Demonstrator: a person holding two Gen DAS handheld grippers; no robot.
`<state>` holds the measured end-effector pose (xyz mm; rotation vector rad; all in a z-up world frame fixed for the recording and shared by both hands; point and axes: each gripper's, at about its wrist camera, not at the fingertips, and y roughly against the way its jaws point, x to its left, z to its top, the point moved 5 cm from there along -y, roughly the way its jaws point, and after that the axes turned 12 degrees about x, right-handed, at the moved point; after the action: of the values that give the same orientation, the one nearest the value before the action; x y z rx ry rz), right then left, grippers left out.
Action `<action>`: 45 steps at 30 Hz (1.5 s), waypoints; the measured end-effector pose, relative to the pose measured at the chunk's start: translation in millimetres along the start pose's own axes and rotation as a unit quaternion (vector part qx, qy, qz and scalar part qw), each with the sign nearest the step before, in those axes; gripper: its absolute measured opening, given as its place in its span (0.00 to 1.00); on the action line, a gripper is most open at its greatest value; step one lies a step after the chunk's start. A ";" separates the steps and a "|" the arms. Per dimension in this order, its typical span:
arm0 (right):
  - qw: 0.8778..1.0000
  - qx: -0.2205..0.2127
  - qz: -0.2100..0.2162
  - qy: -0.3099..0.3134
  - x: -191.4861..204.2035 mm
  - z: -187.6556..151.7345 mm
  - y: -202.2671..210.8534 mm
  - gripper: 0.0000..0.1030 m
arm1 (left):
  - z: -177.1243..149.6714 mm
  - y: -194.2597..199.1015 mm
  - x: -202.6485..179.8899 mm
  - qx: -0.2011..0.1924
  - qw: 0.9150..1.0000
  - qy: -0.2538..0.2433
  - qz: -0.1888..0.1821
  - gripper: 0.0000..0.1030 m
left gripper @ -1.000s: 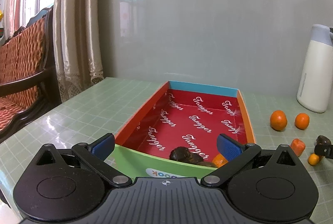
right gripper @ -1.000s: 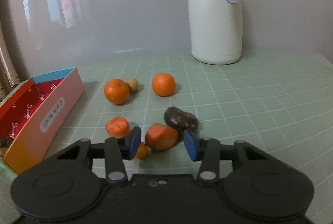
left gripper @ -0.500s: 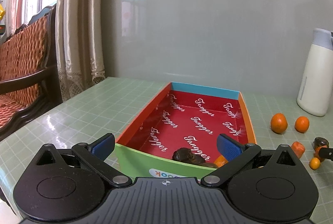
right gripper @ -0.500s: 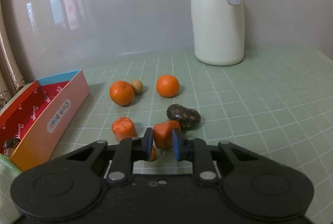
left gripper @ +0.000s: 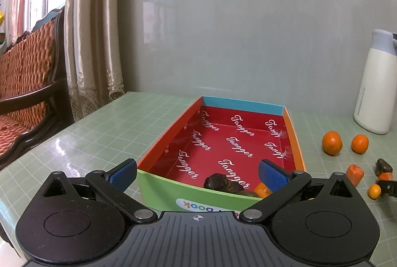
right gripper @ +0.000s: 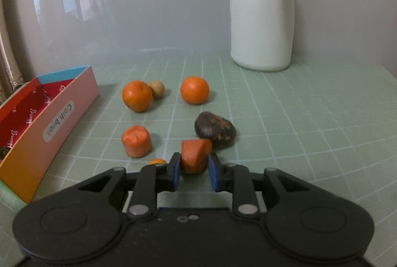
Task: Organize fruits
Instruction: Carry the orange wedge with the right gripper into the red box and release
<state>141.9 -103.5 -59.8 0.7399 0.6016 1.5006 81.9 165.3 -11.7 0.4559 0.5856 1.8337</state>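
Note:
My right gripper (right gripper: 194, 174) is shut on an orange carrot-like chunk (right gripper: 194, 154), which stands up between the blue pads. Just behind it lies a dark brown fruit (right gripper: 215, 130); to its left are a second orange chunk (right gripper: 136, 141) and a small kumquat (right gripper: 156, 162), partly hidden by a finger. Two tangerines (right gripper: 137, 95) (right gripper: 194, 90) and a small tan fruit (right gripper: 157, 89) lie farther back. My left gripper (left gripper: 197, 174) is open, its jaws straddling the near end of the red-lined box (left gripper: 171, 136), which holds a dark fruit (left gripper: 218, 182) and an orange one (left gripper: 262, 190).
A white thermos jug (right gripper: 260, 11) stands at the back of the green gridded table (right gripper: 310, 123), against the grey wall. The box (right gripper: 62, 115) lies left of the loose fruit. A wicker chair (left gripper: 27, 83) and curtains (left gripper: 91, 26) stand beyond the table's left edge.
My right gripper's jaws closed on the orange chunk, and the chunk has tipped upright between the pads. The left gripper has stayed where it was.

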 end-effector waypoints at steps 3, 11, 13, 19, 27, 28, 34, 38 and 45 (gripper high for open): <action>1.000 -0.006 0.002 -0.002 1.3 0.5 1.7 0.20 | 0.3 -0.7 2.1 0.001 1.000 0.003 0.000 1.00; 0.999 -0.032 0.002 0.012 2.0 5.4 21.9 0.20 | 1.0 1.5 9.3 -0.001 1.000 0.007 0.002 1.00; 0.999 -0.039 0.005 0.014 4.9 8.2 27.6 0.20 | 0.5 1.9 12.1 -0.001 1.000 0.008 0.005 1.00; 0.998 -0.058 0.021 0.028 23.2 13.0 42.4 0.20 | -0.3 6.0 23.7 -0.003 1.000 0.010 0.015 1.00; 0.994 -0.075 0.059 0.047 61.3 16.3 53.6 0.20 | -3.8 9.2 41.9 -0.001 0.999 0.006 0.035 1.00; 0.994 -0.078 0.066 0.050 67.3 16.8 54.6 0.20 | -4.1 9.4 45.4 -0.001 0.999 0.006 0.038 1.00; 0.987 -0.095 0.101 0.079 112.7 15.1 57.1 0.20 | -4.7 11.2 66.9 -0.001 0.999 0.017 0.052 1.00; 0.983 -0.104 0.121 0.096 140.1 12.7 60.2 0.20 | -6.6 11.7 80.5 0.001 0.998 0.020 0.060 1.00; 0.978 -0.096 0.136 0.128 179.2 4.4 52.4 0.20 | -10.3 9.0 100.1 0.007 0.997 0.029 0.071 1.00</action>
<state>111.3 71.1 -1.0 0.4951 0.5527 1.8975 37.0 255.7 -12.0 0.4646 0.6206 1.9841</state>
